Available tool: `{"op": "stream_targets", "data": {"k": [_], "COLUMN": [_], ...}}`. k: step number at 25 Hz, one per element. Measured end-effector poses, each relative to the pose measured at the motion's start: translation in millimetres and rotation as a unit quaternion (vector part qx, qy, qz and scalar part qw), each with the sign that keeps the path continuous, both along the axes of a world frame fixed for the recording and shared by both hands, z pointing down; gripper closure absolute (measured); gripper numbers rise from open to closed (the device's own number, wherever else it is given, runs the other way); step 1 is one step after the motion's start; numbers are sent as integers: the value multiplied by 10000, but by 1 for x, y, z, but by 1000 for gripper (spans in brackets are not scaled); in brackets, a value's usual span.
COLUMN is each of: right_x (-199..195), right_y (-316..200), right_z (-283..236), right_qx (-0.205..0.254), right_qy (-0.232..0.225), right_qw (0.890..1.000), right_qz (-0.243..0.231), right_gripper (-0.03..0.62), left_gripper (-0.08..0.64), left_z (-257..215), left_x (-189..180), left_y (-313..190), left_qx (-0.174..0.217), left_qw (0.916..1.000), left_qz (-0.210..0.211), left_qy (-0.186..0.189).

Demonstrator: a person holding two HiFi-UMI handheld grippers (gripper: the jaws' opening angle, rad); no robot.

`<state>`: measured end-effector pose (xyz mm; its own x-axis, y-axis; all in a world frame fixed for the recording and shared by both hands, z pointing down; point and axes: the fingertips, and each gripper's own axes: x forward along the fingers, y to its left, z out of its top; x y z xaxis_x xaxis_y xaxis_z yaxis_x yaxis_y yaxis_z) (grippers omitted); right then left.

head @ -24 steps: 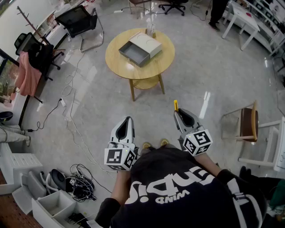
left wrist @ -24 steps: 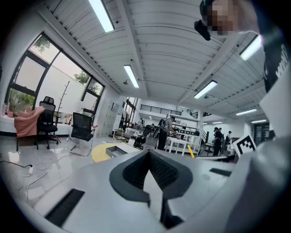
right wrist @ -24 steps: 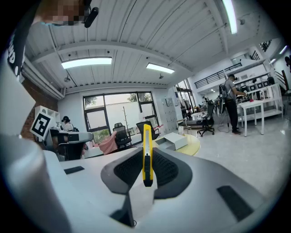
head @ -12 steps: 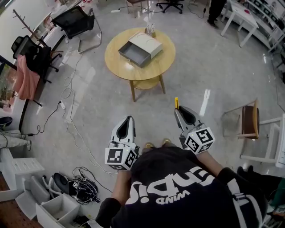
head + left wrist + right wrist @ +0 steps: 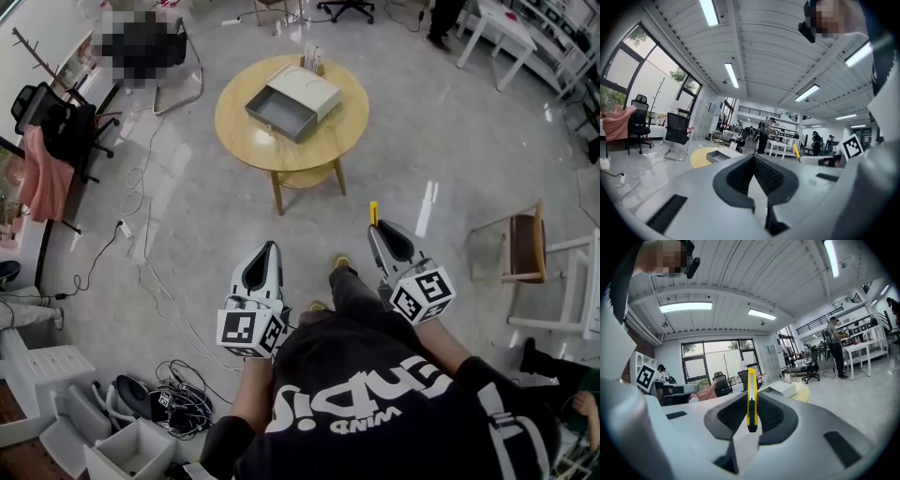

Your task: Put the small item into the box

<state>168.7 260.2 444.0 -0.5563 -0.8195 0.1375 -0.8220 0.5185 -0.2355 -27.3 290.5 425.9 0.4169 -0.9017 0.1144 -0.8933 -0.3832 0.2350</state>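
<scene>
Head view: only front end of yellow utility knife shows past jaw tips; forearms hidden under person's black shirt. Both grippers side by side, well short of round table, pointing toward it. Left gripper: jaws together, empty. Right gripper: clamped on knife, long axis along jaws, tip toward table. Open grey box on table.

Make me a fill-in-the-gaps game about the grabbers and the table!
1. The right gripper is shut on a ____ knife.
2. The box sits on a wooden table whose top is ____ in shape.
3. The left gripper has its jaws together and holds ____.

Missing words: yellow; round; nothing.
</scene>
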Motion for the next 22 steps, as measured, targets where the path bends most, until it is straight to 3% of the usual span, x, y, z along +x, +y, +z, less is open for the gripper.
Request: {"op": "stream_targets", "data": {"k": [12, 22], "right_x": [-17, -27], "right_y": [-64, -160], "right_z": [11, 15], "right_qx": [-6, -51], "right_qy": [21, 69], "right_qw": [10000, 9999], "right_qz": [65, 74], "right_gripper": [537, 537], "left_gripper": [551, 551], "left_z": [12, 6], "left_x": [-18, -30], "left_y": [-66, -163], "left_qx": [-34, -8], "left_qw": [10000, 9999], "left_qz": [48, 77], "left_qy": [-16, -97]}}
